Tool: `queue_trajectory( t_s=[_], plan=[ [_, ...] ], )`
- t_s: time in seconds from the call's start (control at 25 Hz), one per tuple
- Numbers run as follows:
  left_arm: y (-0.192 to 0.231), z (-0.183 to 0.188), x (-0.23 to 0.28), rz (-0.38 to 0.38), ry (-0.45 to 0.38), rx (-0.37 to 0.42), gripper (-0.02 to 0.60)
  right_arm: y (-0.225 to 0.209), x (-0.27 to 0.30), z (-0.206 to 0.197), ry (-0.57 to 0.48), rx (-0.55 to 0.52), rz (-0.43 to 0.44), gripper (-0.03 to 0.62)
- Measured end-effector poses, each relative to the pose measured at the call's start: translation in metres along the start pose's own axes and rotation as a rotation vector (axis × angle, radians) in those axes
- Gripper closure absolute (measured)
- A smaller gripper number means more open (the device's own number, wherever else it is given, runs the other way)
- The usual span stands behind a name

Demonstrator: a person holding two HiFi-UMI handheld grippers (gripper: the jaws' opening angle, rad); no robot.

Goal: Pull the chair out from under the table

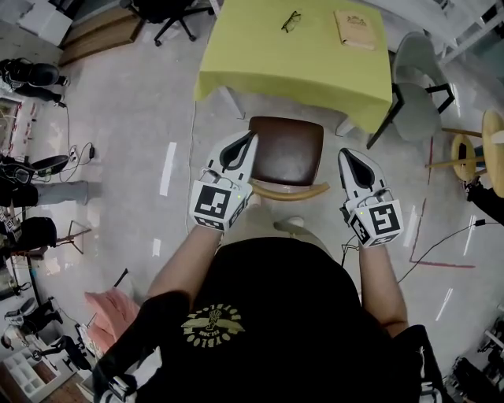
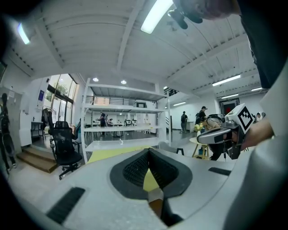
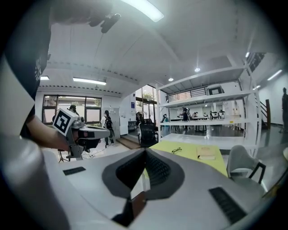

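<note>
Left hand-held gripper (image 1: pixel 253 135) shut, jaws pressed tip to tip with nothing between them; same for the right hand-held gripper (image 1: pixel 343 152), closed and empty. Held roughly level at either side of the chair (image 1: pixel 287 151), left one seen over the left end of the curved wooden back rail, right one just off the seat's right edge, neither gripping it. Chair with brown seat standing right in front of the person, seat almost wholly out in the open, only its far edge near the hanging rim of the yellow cloth on the bench (image 1: pixel 260 59). On the bench, a pair of glasses (image 1: pixel 290 21) and a tan notebook (image 1: pixel 354 29), well apart from the chair. Grey chair (image 1: pixel 417 90) beside the bench's right end.
</note>
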State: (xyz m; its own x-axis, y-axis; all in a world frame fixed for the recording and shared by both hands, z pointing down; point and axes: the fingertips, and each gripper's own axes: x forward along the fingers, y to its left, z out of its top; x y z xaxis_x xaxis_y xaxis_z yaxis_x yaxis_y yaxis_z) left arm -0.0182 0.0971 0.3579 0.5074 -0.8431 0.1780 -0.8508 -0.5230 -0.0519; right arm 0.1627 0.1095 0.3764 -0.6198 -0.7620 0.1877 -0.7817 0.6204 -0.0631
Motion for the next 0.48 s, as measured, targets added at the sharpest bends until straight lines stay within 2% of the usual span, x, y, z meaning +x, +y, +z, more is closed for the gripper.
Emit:
queue_trajectory(
  t_s=[0.24, 0.48],
  plan=[
    [0.017, 0.030, 0.000, -0.012, -0.030, 0.005, 0.572, -0.004, 0.002, 0.025, -0.026, 0.003, -0.038, 0.583],
    [0.050, 0.063, 0.002, 0.015, -0.068, 0.057, 0.572, -0.016, 0.004, 0.059, -0.073, -0.021, -0.115, 0.583]
  ],
)
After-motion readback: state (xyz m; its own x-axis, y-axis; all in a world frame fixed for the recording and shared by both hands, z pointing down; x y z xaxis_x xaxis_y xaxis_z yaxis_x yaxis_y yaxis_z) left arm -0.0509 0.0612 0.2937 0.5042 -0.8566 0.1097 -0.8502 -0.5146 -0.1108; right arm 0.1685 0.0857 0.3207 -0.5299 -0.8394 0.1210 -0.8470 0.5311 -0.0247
